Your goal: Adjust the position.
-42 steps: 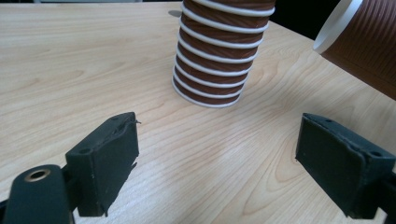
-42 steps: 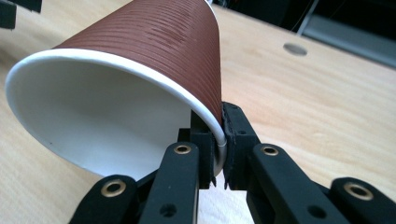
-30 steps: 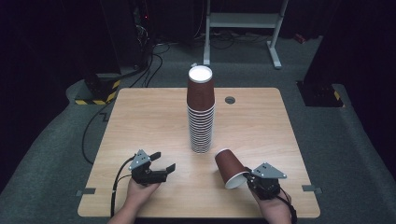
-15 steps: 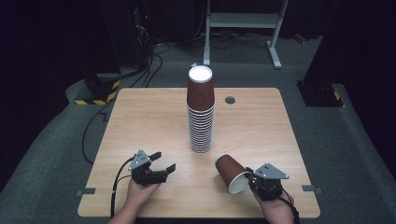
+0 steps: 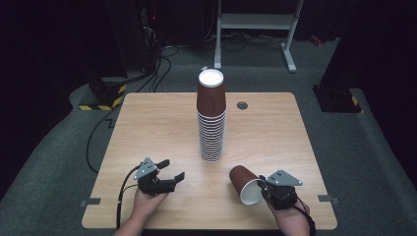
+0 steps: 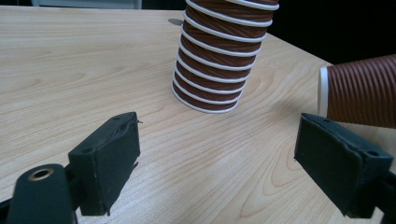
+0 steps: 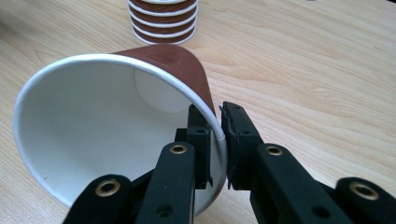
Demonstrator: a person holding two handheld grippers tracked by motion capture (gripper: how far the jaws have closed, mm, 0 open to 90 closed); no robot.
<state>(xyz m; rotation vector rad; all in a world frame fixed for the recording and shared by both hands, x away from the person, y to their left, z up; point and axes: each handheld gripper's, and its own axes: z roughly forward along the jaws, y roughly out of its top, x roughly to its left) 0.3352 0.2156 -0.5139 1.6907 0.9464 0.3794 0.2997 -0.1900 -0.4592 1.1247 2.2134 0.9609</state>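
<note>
A tall stack of upside-down brown ribbed paper cups (image 5: 211, 123) (image 6: 219, 56) (image 7: 163, 18) stands at the middle of the wooden table (image 5: 147, 123). My right gripper (image 5: 263, 189) (image 7: 217, 116), near the front right edge, is shut on the white rim of a single brown cup (image 5: 243, 181) (image 7: 159, 60) (image 6: 359, 93). That cup is tipped on its side, its mouth facing me and its base pointing toward the stack. My left gripper (image 5: 173, 168) (image 6: 217, 135) hovers low at the front left, open, with only bare table between its jaws.
A round cable hole (image 5: 242, 104) sits in the table right of the stack. Behind the table stand a white metal frame (image 5: 255, 24) and a yellow-black striped block (image 5: 101, 101). Cables run across the grey floor.
</note>
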